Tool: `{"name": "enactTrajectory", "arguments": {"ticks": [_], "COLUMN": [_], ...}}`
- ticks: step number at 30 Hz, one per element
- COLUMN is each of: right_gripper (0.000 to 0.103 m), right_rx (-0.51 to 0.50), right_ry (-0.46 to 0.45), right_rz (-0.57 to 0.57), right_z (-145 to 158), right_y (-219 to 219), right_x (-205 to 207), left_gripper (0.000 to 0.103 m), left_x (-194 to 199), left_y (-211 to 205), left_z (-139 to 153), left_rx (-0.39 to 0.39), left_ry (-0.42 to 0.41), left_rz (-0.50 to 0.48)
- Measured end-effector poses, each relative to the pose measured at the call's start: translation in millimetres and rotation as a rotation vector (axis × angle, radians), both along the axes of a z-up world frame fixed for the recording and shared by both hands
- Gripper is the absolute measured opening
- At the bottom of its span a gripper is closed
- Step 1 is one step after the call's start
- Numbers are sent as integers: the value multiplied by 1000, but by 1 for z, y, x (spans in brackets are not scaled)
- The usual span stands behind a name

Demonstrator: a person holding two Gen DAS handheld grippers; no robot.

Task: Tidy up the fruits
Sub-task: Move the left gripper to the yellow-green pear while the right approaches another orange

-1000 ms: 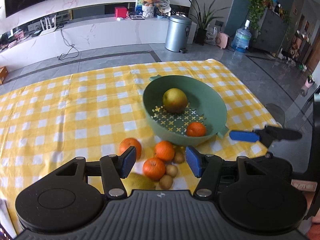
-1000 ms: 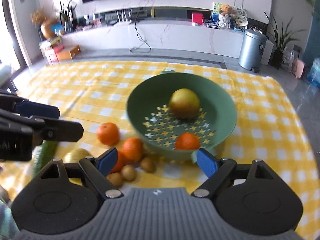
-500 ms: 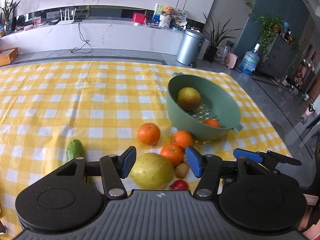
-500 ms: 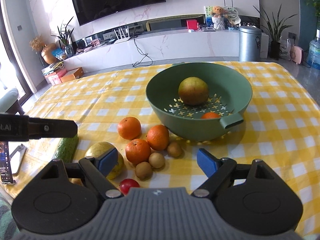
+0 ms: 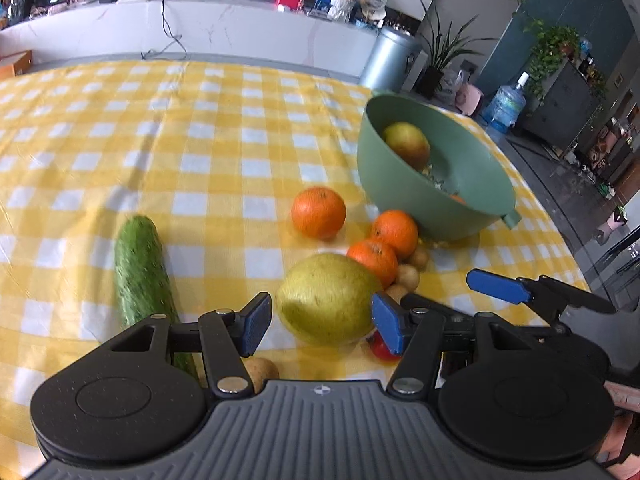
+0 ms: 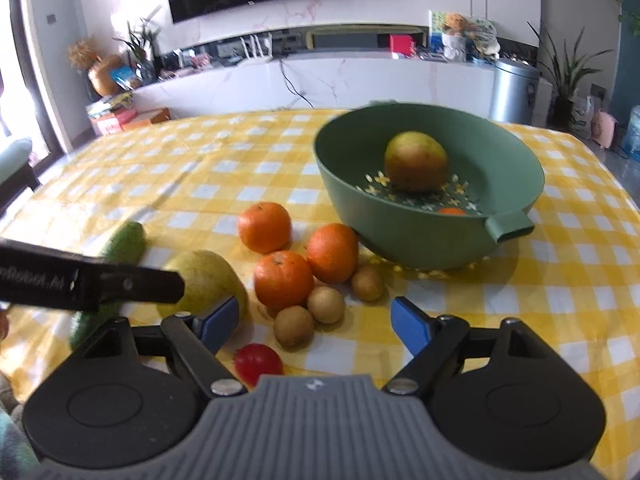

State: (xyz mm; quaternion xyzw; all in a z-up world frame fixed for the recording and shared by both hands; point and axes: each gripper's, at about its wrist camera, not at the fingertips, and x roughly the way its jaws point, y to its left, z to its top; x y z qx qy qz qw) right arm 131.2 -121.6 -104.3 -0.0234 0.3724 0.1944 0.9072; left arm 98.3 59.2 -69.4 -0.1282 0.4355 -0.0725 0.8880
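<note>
Two grippers empty, left gripper opening around pear, right gripper closing.

The tablecloth is matt woven cloth in yellow and white checks, lightly creased. The green bowl looks like smooth matt plastic. The 3 oranges have finely pitted, faintly glossy peel; the cucumber is rough and bumpy. In the upper right of the right wrist view, a bin shows brushed metal.
</note>
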Motion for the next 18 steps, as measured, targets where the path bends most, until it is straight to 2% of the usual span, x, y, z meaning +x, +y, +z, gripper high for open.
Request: {"name": "enactTrajectory", "arguments": {"ticks": [7,18], "right_gripper": [75,75], "right_rx": [24,21], "right_ry": [92,112], "right_rz": [-72,-57], "right_z": [-12,-17], "right_y": [-10,-7], "right_x": [14,16], "left_gripper": [84,86], "left_x": [9,19], "left_y": [-1,-4], "left_z": [-13,-26], "left_rx": [-72,-129], "left_ry": [26,32], "left_rz": [25,51]}}
